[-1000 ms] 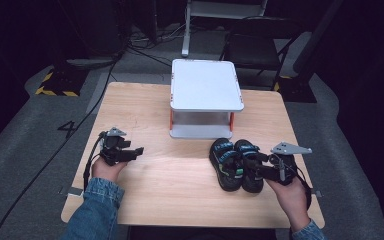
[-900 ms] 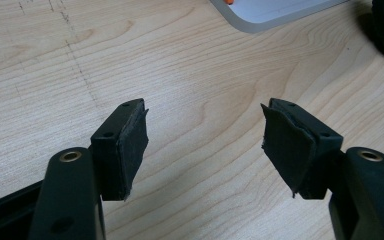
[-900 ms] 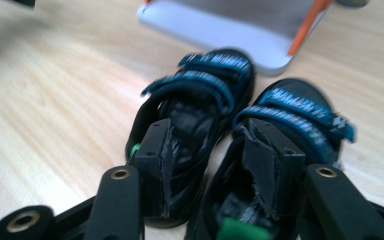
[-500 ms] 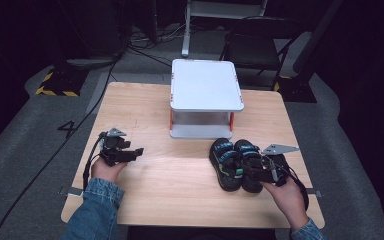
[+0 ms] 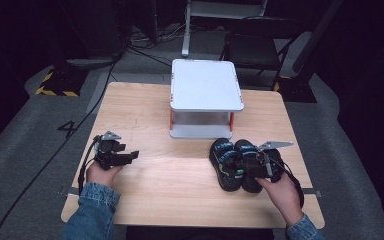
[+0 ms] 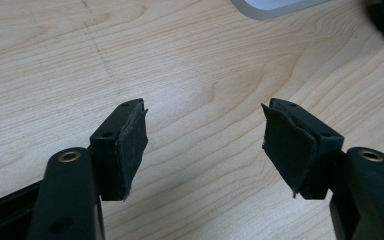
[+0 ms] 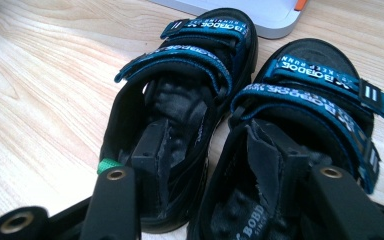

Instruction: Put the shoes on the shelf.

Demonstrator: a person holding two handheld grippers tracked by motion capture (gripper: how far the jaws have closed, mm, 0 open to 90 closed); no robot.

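Observation:
A pair of black sandals with blue straps lies side by side on the right of the wooden table (image 5: pixel 180 200): the left sandal (image 5: pixel 224 161) (image 7: pixel 180 95) and the right sandal (image 5: pixel 245 149) (image 7: pixel 310 90). My right gripper (image 5: pixel 243 167) (image 7: pixel 207 150) is open over their heel ends. One jaw reaches into each sandal, with their two adjoining side walls between the jaws. My left gripper (image 5: pixel 132 156) (image 6: pixel 204 135) rests at the table's left, open, with bare wood between its pads.
A white two-level stand (image 5: pixel 206 84) with orange posts sits at the table's far middle, just beyond the sandals' toes; its base (image 7: pixel 240 12) shows in the right gripper view. Chairs and cables lie on the floor behind the table.
My right gripper has moved left from beside the sandals onto them, its jaws now down inside the heel openings. The left gripper has not moved.

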